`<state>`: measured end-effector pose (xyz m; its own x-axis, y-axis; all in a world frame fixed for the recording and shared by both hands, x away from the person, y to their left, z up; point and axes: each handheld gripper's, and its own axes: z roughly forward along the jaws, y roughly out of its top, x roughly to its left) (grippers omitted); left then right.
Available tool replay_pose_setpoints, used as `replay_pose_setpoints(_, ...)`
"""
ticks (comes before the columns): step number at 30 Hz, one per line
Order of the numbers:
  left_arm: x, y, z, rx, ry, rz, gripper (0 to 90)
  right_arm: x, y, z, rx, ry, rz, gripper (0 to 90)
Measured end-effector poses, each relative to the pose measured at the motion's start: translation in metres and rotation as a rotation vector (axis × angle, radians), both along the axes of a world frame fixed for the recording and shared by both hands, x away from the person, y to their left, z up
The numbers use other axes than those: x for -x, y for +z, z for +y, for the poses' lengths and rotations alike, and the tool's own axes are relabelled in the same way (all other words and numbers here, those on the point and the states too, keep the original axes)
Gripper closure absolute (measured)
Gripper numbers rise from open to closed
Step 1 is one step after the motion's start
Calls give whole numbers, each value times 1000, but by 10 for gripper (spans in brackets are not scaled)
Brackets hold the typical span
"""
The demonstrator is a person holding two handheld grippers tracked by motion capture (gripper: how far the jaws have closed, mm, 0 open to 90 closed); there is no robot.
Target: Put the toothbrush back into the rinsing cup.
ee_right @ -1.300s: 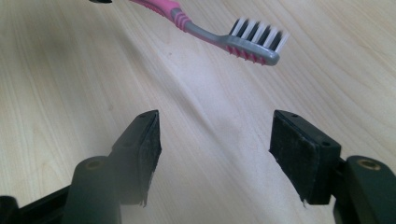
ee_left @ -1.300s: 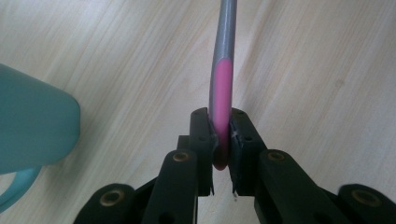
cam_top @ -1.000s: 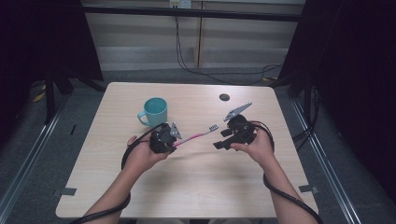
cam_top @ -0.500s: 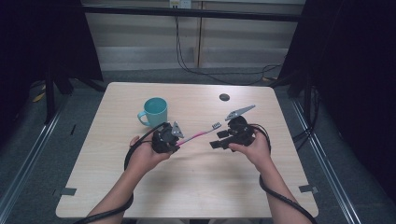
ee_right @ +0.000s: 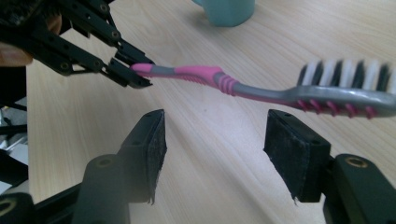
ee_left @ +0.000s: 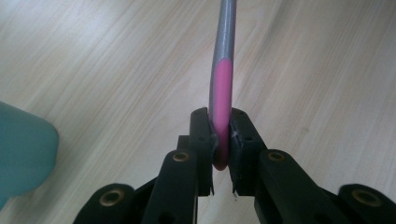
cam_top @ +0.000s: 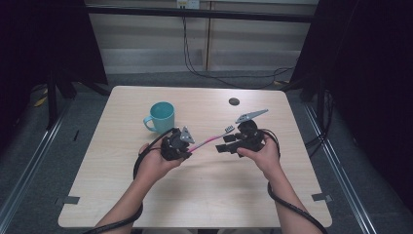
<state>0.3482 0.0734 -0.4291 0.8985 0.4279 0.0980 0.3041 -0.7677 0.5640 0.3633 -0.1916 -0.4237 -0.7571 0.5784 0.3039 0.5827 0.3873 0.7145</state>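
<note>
A pink and grey toothbrush [cam_top: 210, 140] hangs level above the table, its bristle head pointing right. My left gripper [cam_top: 188, 147] is shut on the pink end of its handle [ee_left: 223, 84], the pads [ee_left: 203, 135] pressing on both sides. My right gripper [cam_top: 222, 146] is open just under the brush head. In the right gripper view the toothbrush [ee_right: 261, 91] crosses above the gap between the two pads [ee_right: 154, 140] without touching them, and the left gripper [ee_right: 133, 70] holds its far end.
A teal cup [cam_top: 160, 116] stands upright behind the left hand, close to the left gripper [ee_left: 23, 154]. A small dark disc [cam_top: 234, 101] lies near the table's far edge. Bare wooden tabletop [cam_top: 204, 195] lies in front of both hands.
</note>
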Motion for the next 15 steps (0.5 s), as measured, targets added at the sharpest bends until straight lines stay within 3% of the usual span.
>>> replay_pose_setpoints(5,1,-3,-1,30,11,19,820,0,-2,0,-43,-18,-1,404)
replay_pose_setpoints(15,3,-6,-5,68,17,29,820,0,-3,0,-83,-32,-3,430)
